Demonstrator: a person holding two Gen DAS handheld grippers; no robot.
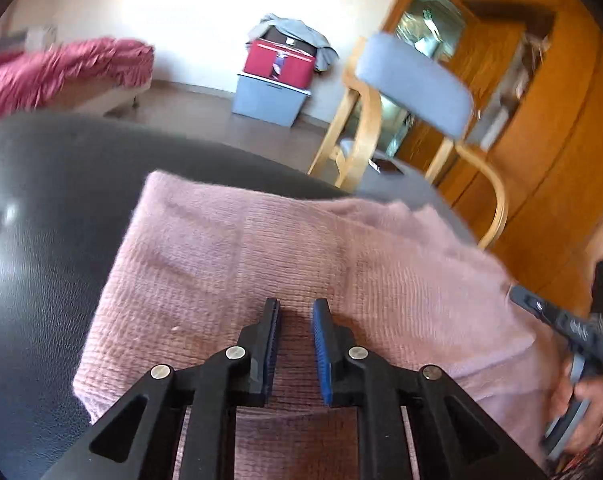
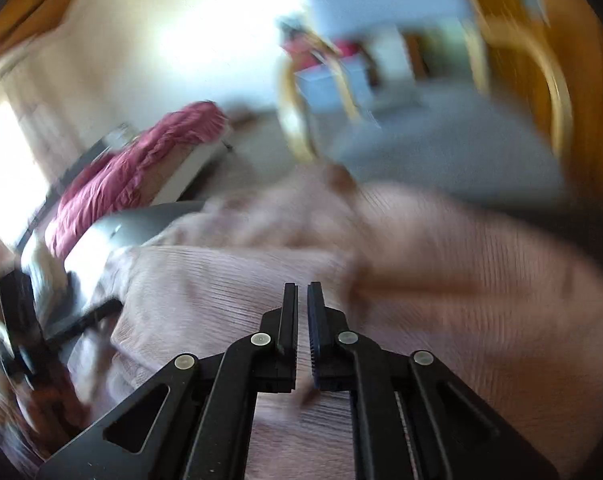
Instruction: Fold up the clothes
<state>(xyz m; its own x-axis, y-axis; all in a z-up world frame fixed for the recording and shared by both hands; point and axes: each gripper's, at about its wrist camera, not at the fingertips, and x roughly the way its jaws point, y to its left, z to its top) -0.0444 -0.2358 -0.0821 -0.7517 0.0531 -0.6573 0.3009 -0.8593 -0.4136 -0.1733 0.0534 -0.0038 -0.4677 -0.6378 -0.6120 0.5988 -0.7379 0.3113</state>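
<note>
A pink knitted garment [image 1: 285,240] lies partly folded on a black leather surface [image 1: 41,208]. My left gripper [image 1: 298,306] hovers low over the garment's near edge. It is open by a small gap, and only shadowed cloth shows between the blue pads. At the right edge of this view the right gripper [image 1: 519,296] reaches in over the cloth, held by a hand [image 1: 581,396]. The right wrist view is motion-blurred. There my right gripper [image 2: 302,292] hangs over the garment [image 2: 221,292] with its jaws almost touching and nothing visibly pinched.
A wooden armchair with grey-blue cushions [image 1: 413,80] stands just beyond the far edge, with a wooden cabinet [image 1: 549,128] behind it. A red case on a grey box [image 1: 279,64] sits by the wall. At the far left is a bed with a magenta cover [image 1: 61,68].
</note>
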